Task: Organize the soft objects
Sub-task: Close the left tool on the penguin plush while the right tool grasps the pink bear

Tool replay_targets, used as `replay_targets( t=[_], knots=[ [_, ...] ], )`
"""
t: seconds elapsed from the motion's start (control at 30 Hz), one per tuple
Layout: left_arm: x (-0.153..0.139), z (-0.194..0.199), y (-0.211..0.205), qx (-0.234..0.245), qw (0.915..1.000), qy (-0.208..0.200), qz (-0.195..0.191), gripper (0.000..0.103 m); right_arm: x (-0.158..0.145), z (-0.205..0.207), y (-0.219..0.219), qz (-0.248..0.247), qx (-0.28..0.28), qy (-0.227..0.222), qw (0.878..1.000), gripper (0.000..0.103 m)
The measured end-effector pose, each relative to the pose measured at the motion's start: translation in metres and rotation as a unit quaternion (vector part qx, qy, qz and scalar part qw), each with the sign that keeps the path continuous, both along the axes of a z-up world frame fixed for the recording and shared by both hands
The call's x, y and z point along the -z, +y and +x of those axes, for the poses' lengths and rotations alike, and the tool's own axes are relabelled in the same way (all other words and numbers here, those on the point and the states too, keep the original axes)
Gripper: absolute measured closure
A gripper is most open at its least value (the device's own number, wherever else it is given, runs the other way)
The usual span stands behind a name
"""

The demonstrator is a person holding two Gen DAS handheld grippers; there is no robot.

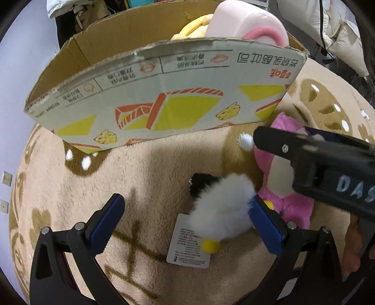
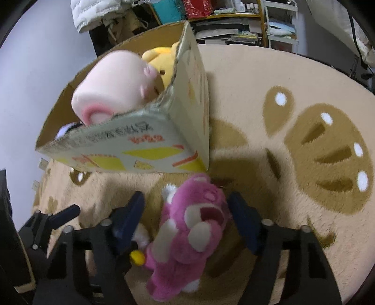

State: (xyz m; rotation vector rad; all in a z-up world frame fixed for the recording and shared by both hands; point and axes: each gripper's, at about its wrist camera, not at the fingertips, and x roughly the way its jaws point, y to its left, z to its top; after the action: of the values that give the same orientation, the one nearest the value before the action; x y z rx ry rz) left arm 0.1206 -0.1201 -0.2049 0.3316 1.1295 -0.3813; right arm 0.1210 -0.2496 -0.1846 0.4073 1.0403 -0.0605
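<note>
Two wrist views over a beige rug (image 1: 150,169) patterned in brown. Left wrist view: the left gripper (image 1: 185,225) points steeply down with its jaws spread wide and grasping nothing. A white fluffy toy (image 1: 225,206) with a black part and a yellow ball lies on the rug, its right flank touching the inner face of the right-hand blue pad (image 1: 264,225); the left-hand pad stands well apart from it. A printed paper tag (image 1: 187,244) lies flat at the toy's 7 o'clock. At 12 o'clock of the gripper stands an open cardboard box (image 1: 164,98) with yellow and orange printing, holding a pale pink plush roll (image 1: 243,21) and a yellow plush (image 1: 194,28). At 2 o'clock the black body of the other tool crosses over a pink plush bear (image 1: 288,199).

Right wrist view: the right gripper (image 2: 185,215) brackets the pink plush bear (image 2: 194,227), which lies on the rug just in front of the box's near corner (image 2: 187,140). Whether the blue pads (image 2: 129,218) already press the fur cannot be told through the blur; a small gap appears on each side, so the bear reads as between the jaws, not yet clenched.
</note>
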Motion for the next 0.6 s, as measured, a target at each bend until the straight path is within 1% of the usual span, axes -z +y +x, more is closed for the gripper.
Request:
replay_targets(
  t=[0.03,0.07,0.1,0.13,0.2,0.27,0.33,0.37,0.43,0.47,0.5,0.53,0.6],
  knots=[
    [0.002,0.001,0.0,-0.003,1.0,0.005,-0.002,0.011,0.0,0.001,0.002,-0.01,-0.004,0.002,1.0,0.036],
    [0.003,0.004,0.001,-0.004,0.9999,0.011,-0.002,0.014,0.001,0.001,0.003,-0.017,-0.006,0.005,1.0,0.043],
    [0.006,0.006,0.002,-0.006,0.9997,0.024,-0.004,0.02,0.001,0.001,0.004,-0.028,-0.006,0.009,1.0,0.05],
    [0.011,0.007,0.002,-0.01,0.999,0.042,-0.011,0.024,0.003,0.002,0.006,-0.046,-0.007,0.018,0.999,0.052],
    [0.015,0.007,0.004,-0.018,0.998,0.057,-0.022,0.027,0.005,0.002,0.007,-0.049,-0.009,0.02,0.999,0.052],
    [0.014,0.007,0.004,-0.017,0.9984,0.05,-0.022,0.03,0.004,0.002,0.007,-0.049,-0.009,0.019,0.999,0.053],
    [0.014,0.006,0.003,-0.016,0.9989,0.043,-0.011,0.041,0.003,0.001,0.006,-0.048,-0.006,0.016,0.999,0.055],
    [0.013,0.006,0.002,-0.017,0.999,0.041,-0.007,0.044,0.002,-0.001,0.006,-0.046,-0.003,0.014,0.999,0.056],
    [0.012,0.004,0.005,-0.022,0.9992,0.035,-0.003,0.055,0.001,-0.003,0.005,-0.047,-0.001,0.008,0.999,0.057],
    [0.012,0.004,0.008,-0.025,0.9991,0.034,-0.003,0.059,0.0,-0.004,0.004,-0.047,0.0,0.005,0.999,0.059],
    [0.01,0.005,0.01,-0.029,0.999,0.033,-0.003,0.066,-0.001,-0.006,0.004,-0.047,-0.001,0.001,0.999,0.06],
    [0.009,0.005,0.013,-0.034,0.9989,0.033,-0.005,0.069,-0.003,-0.007,0.004,-0.047,-0.002,-0.003,0.999,0.064],
    [0.004,0.005,0.02,-0.042,0.9981,0.039,-0.024,0.07,-0.007,-0.01,0.006,-0.047,-0.006,-0.013,0.999,0.065]
  ],
)
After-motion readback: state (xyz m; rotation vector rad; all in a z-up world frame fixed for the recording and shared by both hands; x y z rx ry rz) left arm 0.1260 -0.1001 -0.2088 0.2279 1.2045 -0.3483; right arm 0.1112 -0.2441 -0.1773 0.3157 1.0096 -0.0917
